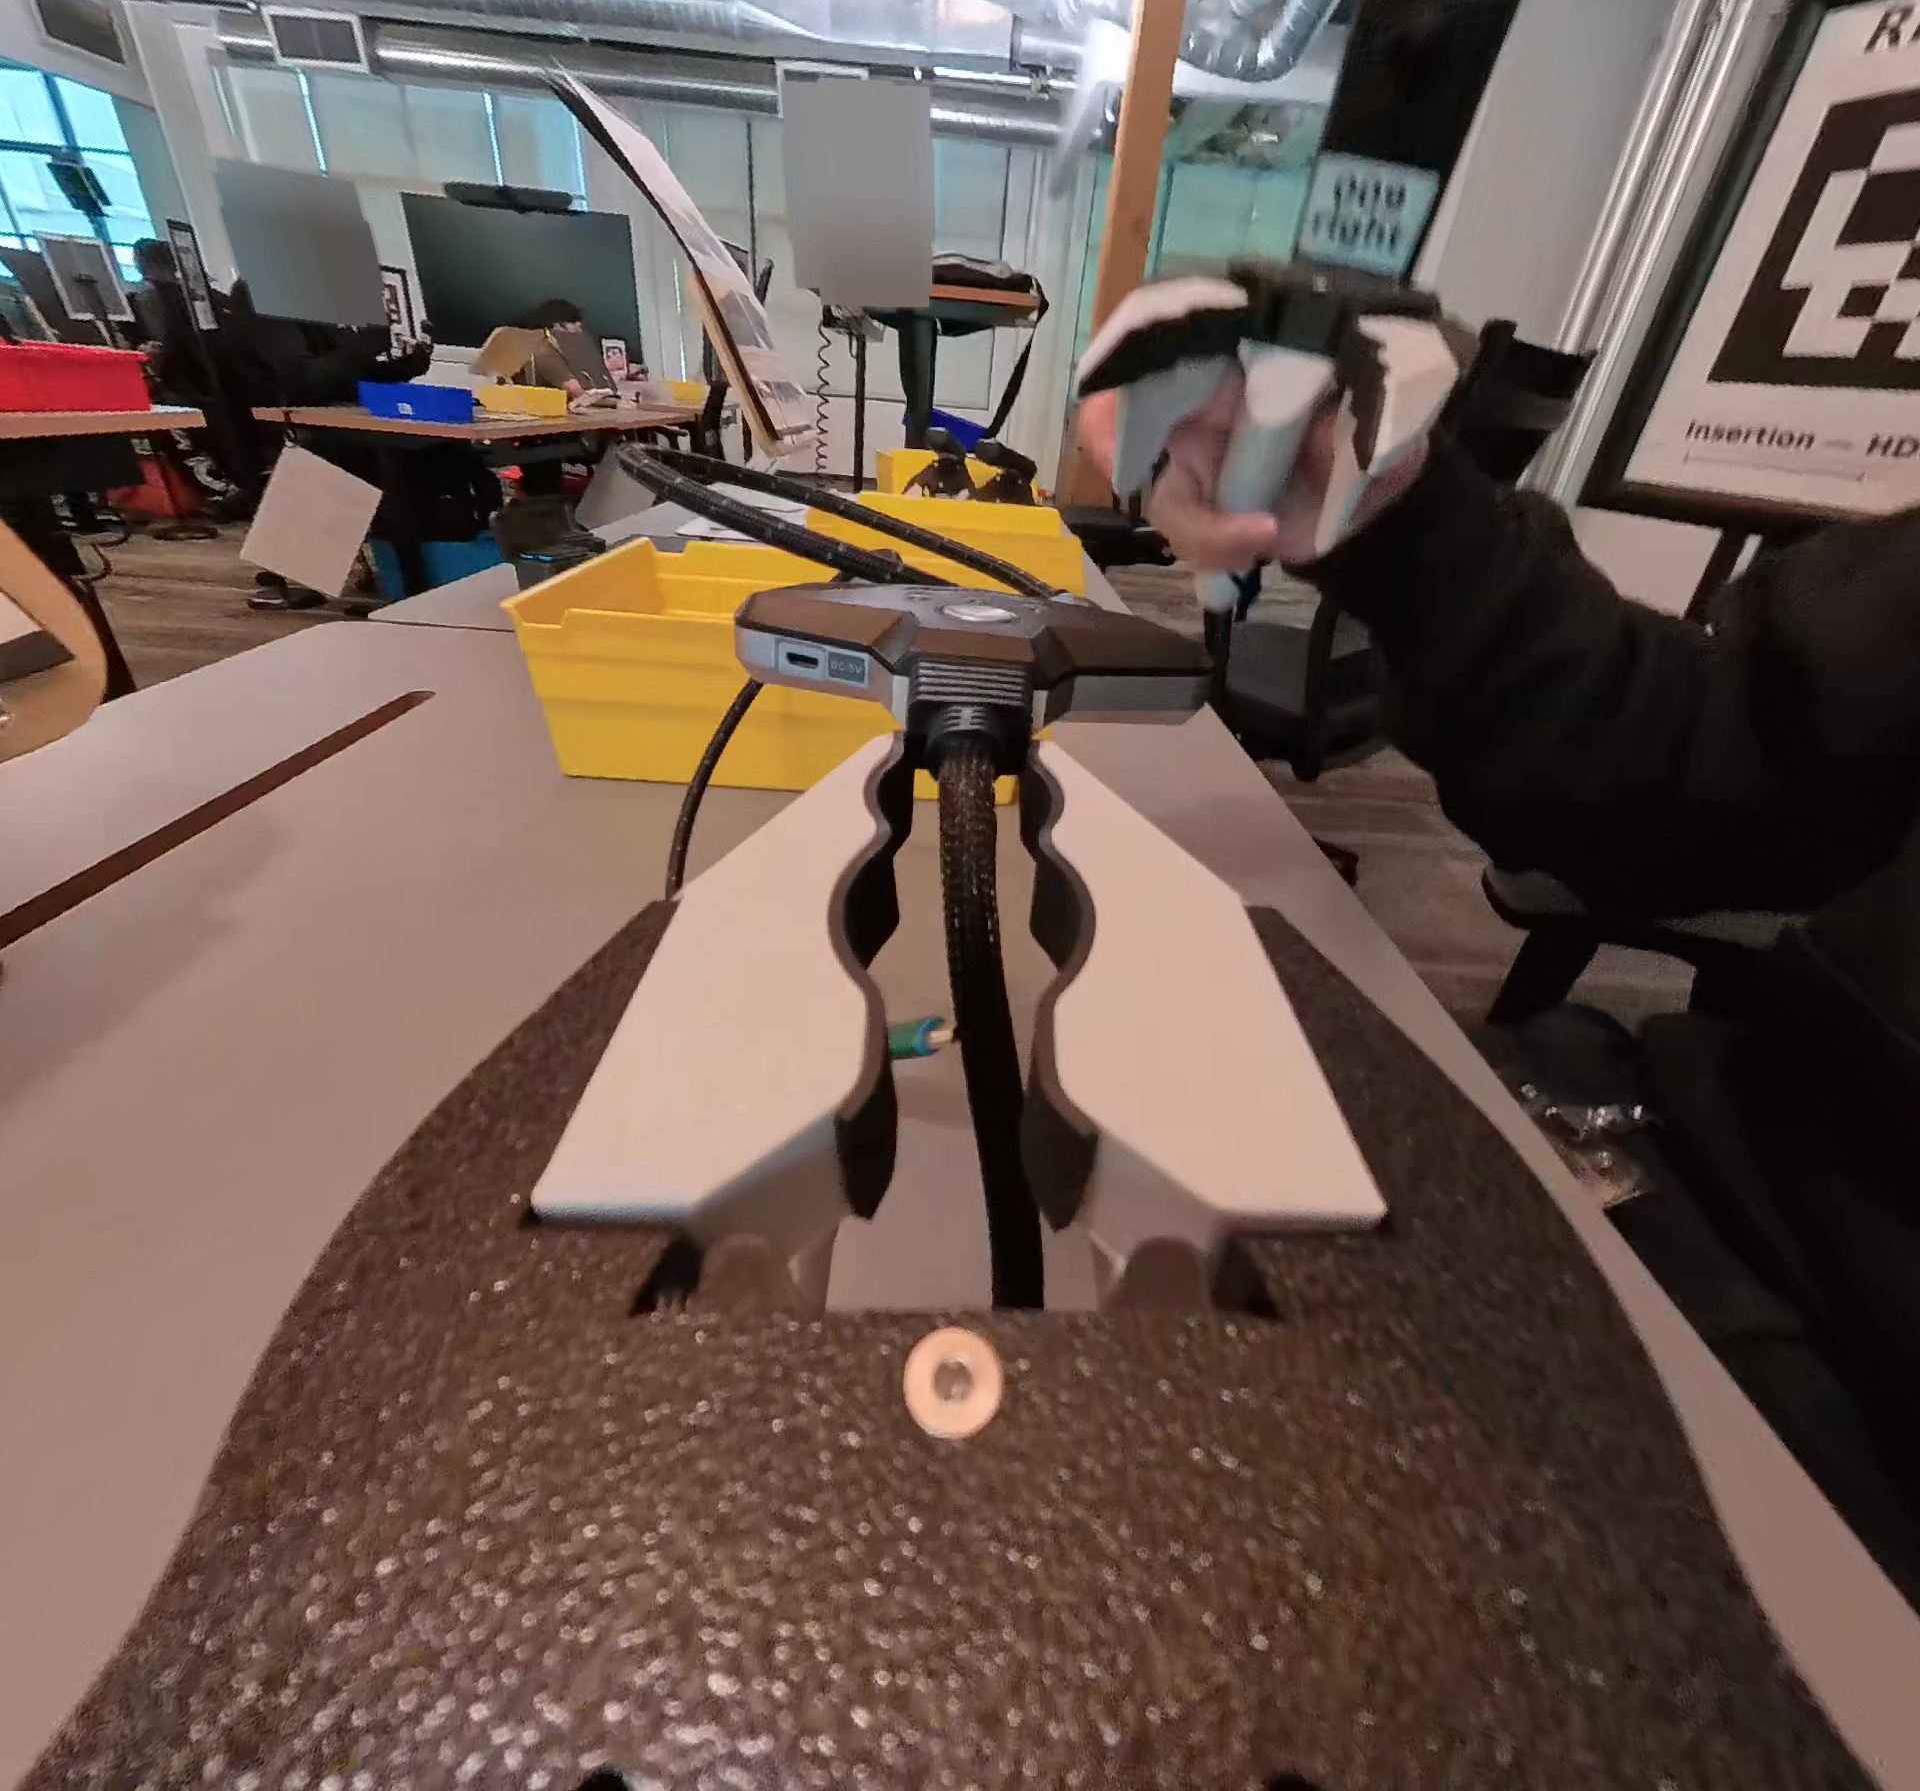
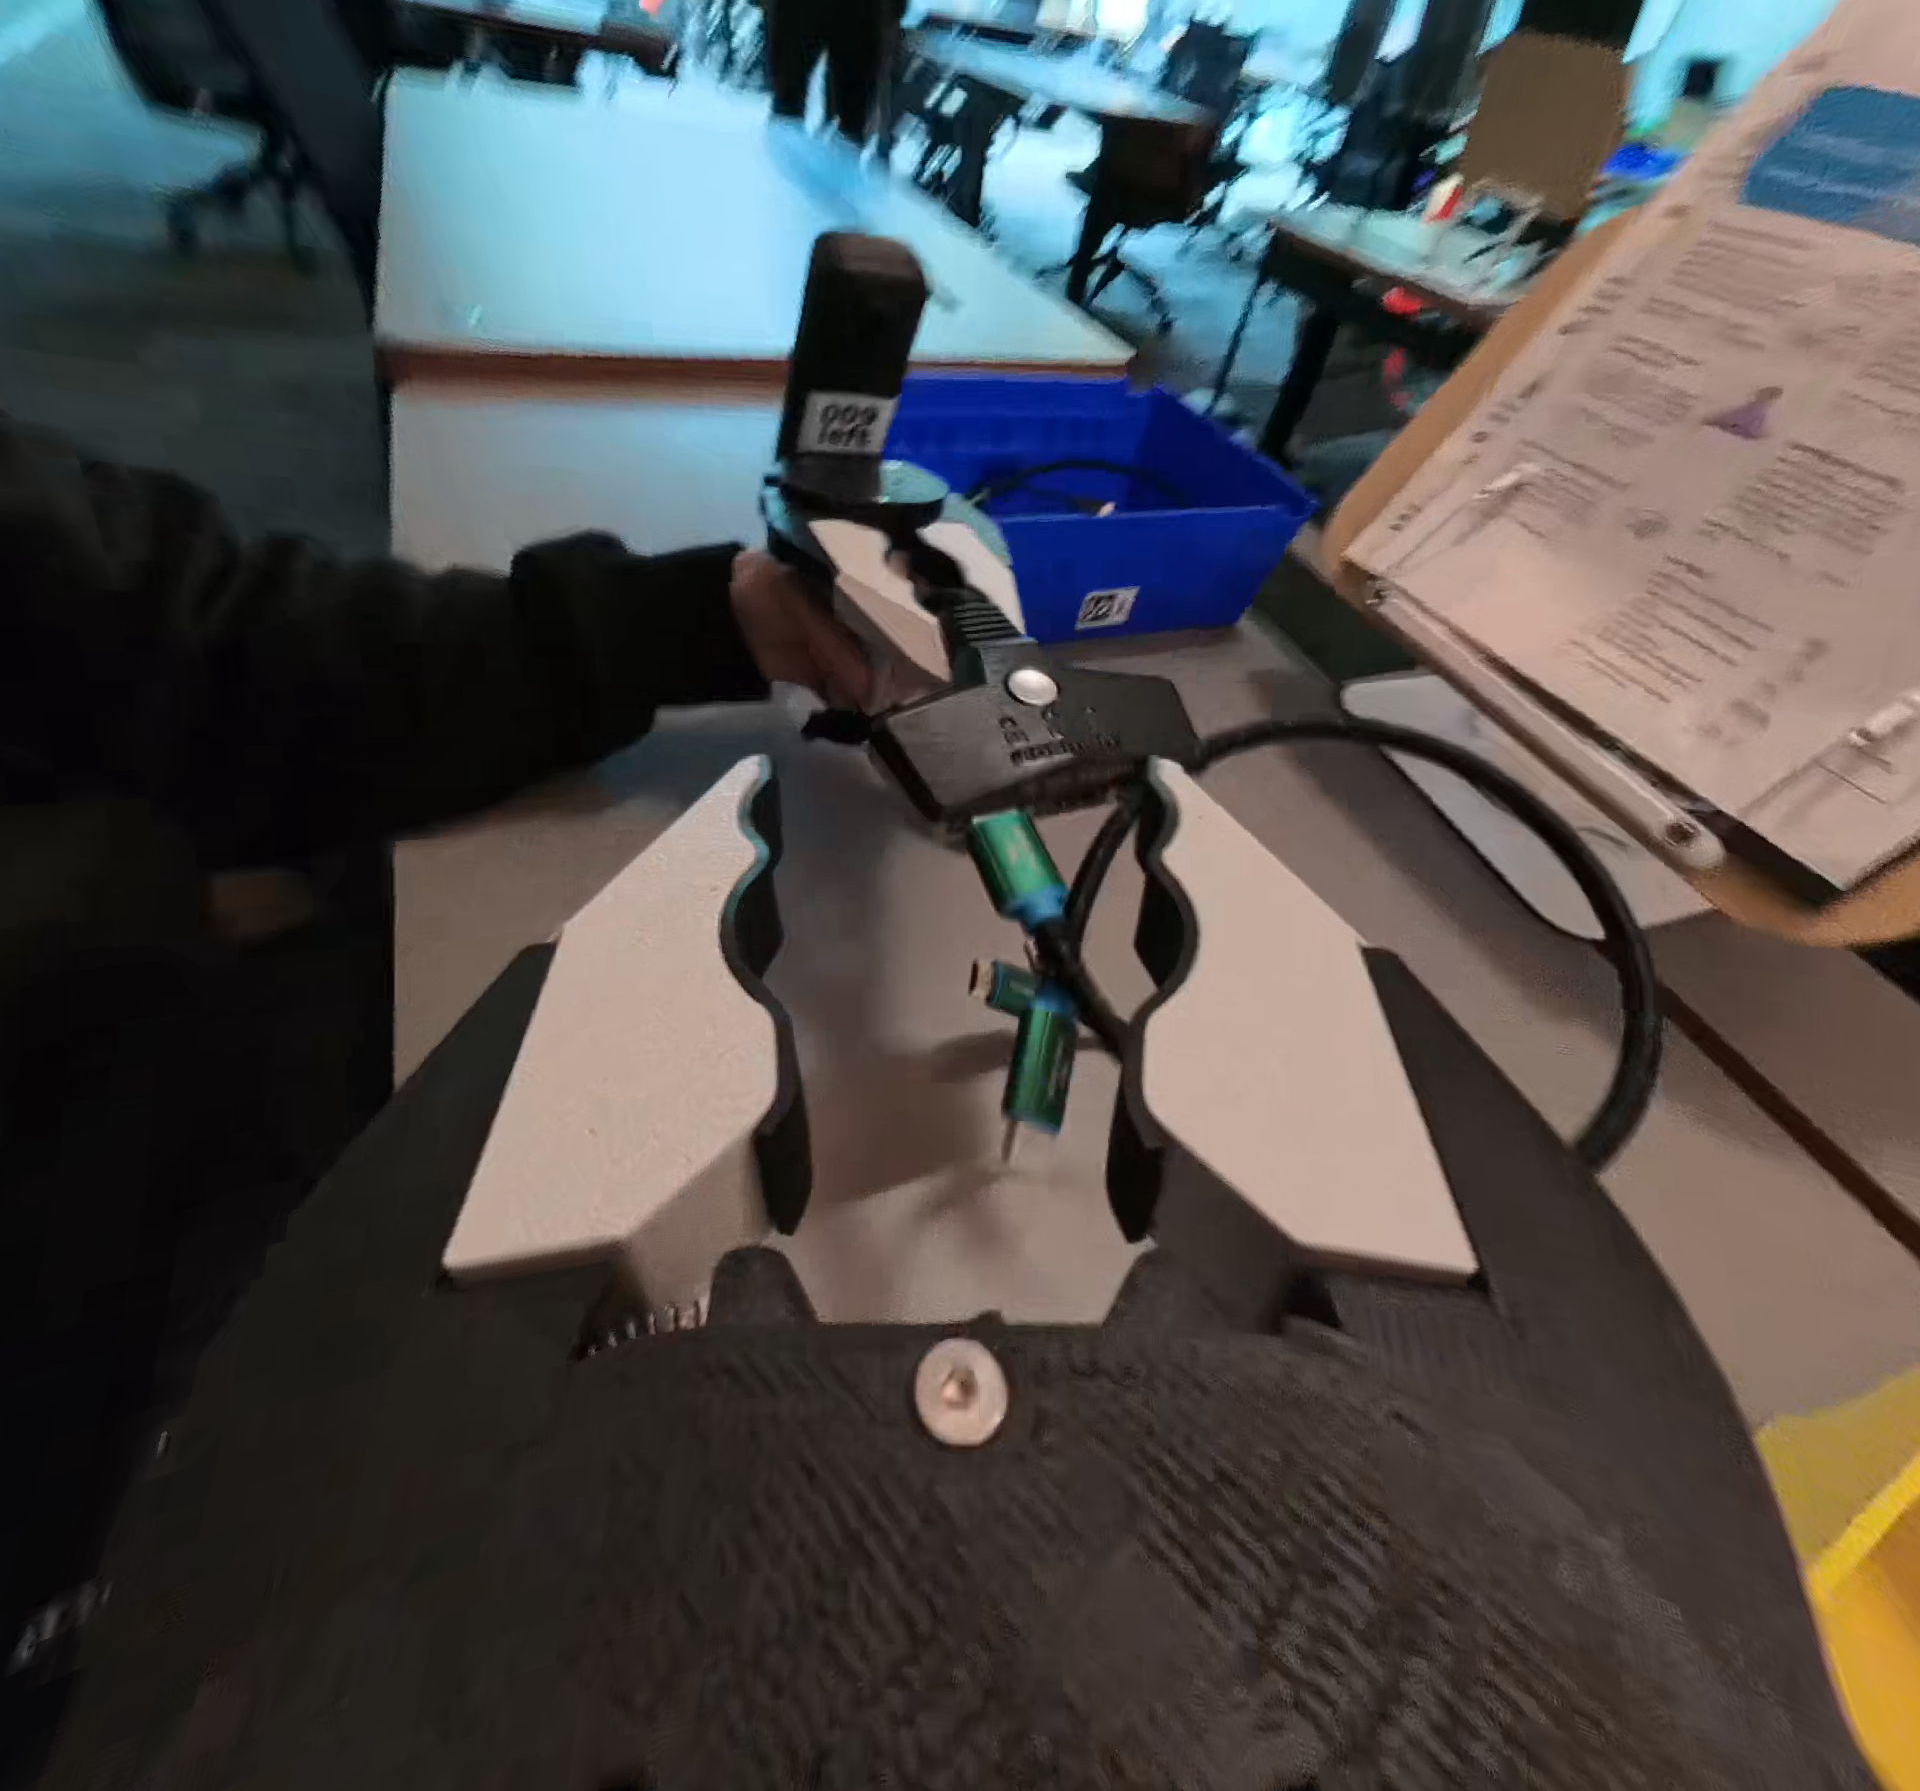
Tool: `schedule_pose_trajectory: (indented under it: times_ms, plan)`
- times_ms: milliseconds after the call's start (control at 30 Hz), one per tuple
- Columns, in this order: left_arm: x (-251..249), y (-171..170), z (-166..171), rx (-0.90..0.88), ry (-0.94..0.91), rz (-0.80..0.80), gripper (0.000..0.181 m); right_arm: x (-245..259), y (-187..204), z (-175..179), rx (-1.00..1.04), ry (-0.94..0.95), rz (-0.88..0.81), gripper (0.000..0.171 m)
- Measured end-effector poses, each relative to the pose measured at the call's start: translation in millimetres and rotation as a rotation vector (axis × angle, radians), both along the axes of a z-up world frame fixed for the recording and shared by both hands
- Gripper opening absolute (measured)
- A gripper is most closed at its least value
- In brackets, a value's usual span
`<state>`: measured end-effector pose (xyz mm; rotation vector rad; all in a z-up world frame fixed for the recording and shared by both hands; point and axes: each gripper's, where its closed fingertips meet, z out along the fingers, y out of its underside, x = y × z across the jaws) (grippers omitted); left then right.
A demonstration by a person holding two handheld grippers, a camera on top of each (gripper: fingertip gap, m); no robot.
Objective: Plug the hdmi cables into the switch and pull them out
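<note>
The black HDMI switch [image 1: 966, 624] hangs in the air above the grey table [image 1: 312, 910]. My left gripper [image 1: 966, 759] is shut on the ribbed boot of the switch's braided cable [image 1: 971, 910], which runs back between the fingers. In the right wrist view the switch [image 2: 1029, 733] has one green HDMI plug [image 2: 1013, 853] in its near side. A second green plug [image 2: 1039, 1055] hangs loose below it. My right gripper [image 2: 956, 780] is open, its fingertips just short of the switch and either side of the plugs. It shows blurred in the left wrist view [image 1: 1257, 411].
Yellow bins [image 1: 665, 661] stand just behind the switch. A blue bin [image 2: 1091, 515] with a cable sits beyond the left gripper [image 2: 904, 578]. A tilted binder of papers [image 2: 1662, 494] stands at the right. A black cable [image 2: 1507, 806] loops over the table.
</note>
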<state>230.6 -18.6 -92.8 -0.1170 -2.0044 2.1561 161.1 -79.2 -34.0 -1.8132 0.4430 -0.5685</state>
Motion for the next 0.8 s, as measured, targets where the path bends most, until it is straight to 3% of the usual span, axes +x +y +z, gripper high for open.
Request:
schedule_pose_trajectory:
  times_ms: [100, 333, 800]
  plan:
    - [-5.5, 0.6, -5.5, -0.015, -0.004, -0.023, 0.018, 12.0, 9.2, -24.7, -0.183, 0.096, 0.088, 0.056]
    - [-15.8, 0.4, -12.5, -0.038, -0.032, -0.045, 0.018, 12.0, 22.4, -67.4, -0.298, 0.275, 0.184, 0.03]
    - [-26.4, -2.9, -20.9, -0.028, -0.054, -0.088, 0.018, 1.3, 17.7, -80.5, -0.285, 0.381, 0.225, 0.019]
